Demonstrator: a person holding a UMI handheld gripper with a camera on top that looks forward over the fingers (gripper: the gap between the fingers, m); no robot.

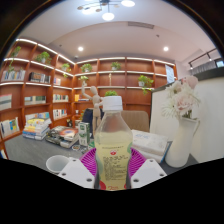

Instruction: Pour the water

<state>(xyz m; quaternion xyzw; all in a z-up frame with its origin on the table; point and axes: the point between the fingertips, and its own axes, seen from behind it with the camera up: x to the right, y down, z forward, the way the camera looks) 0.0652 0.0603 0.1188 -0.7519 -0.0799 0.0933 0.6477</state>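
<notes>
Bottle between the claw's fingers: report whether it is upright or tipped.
Upright. The bottle stands vertical, cap on top, label level, between the claw's fingers, with a cup beside it.

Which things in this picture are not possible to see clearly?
- Gripper view: the bottle hides the pads of the jaws, so contact is unclear.
- The cup is cut off by a finger; its contents are hidden.
- The bottle label text is too small.
- Book titles are too small.

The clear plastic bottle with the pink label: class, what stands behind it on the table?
Behind the clear plastic bottle, held in the gripper, stand a white vase of pale flowers and a white cup. Anything directly behind the bottle is hidden.
</notes>
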